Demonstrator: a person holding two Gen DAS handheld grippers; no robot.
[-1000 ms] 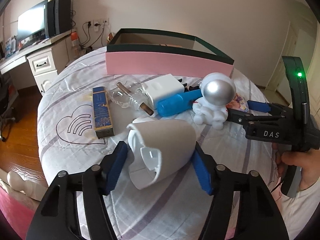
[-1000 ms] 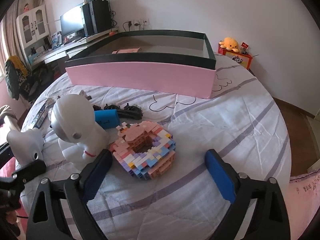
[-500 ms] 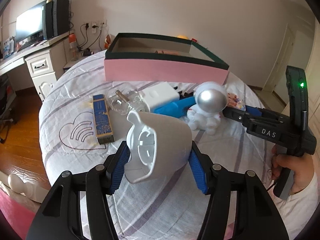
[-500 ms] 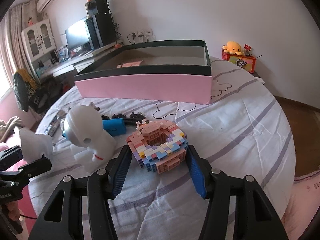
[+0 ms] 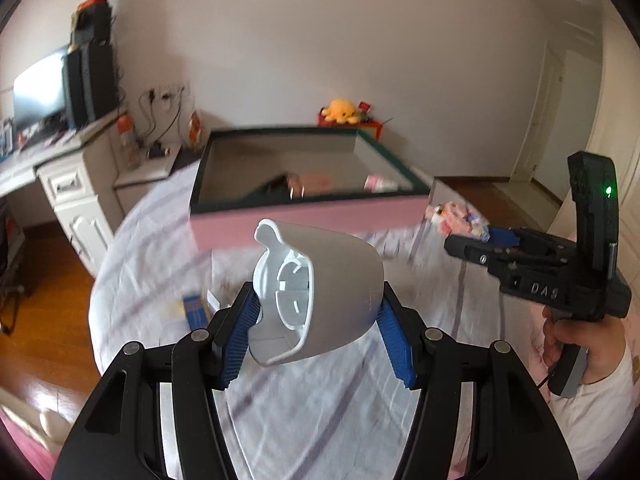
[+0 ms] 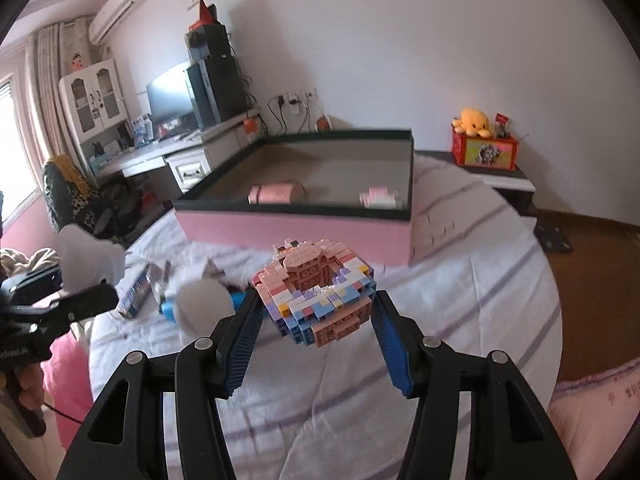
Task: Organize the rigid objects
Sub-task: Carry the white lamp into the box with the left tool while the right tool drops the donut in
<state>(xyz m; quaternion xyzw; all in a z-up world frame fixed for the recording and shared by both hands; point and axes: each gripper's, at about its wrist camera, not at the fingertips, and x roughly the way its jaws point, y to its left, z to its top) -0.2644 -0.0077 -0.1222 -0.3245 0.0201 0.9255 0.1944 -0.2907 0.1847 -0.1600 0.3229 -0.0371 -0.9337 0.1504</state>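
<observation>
Both tools clamped: L [image 5: 316, 316] w/ white shell [image 5: 320, 288], R [image 6: 316, 312] w/ brick donut [image 6: 316, 288], above bedsheet [image 6: 460, 280].

The left gripper [image 5: 316, 332] has lifted the white shell-shaped piece [image 5: 320, 284] off the bed [image 5: 320, 420]. The right gripper [image 6: 316, 332] — jaws open a second ago — has just closed on the brick-built ring [image 6: 316, 292] and raised it too; both views now look into the pink box [image 5: 304, 220].

Soft, even daylight, fairly bright; window [image 6: 10, 152] at far left of right wrist view slightly blown out. Shadows faint. Strong fisheye curvature, dark vignette in corners. Motion blur smears the bed sheet [image 5: 304, 392] and pink box [image 5: 312, 216]; near gripper fingers [image 5: 236, 340] stay sharp.
</observation>
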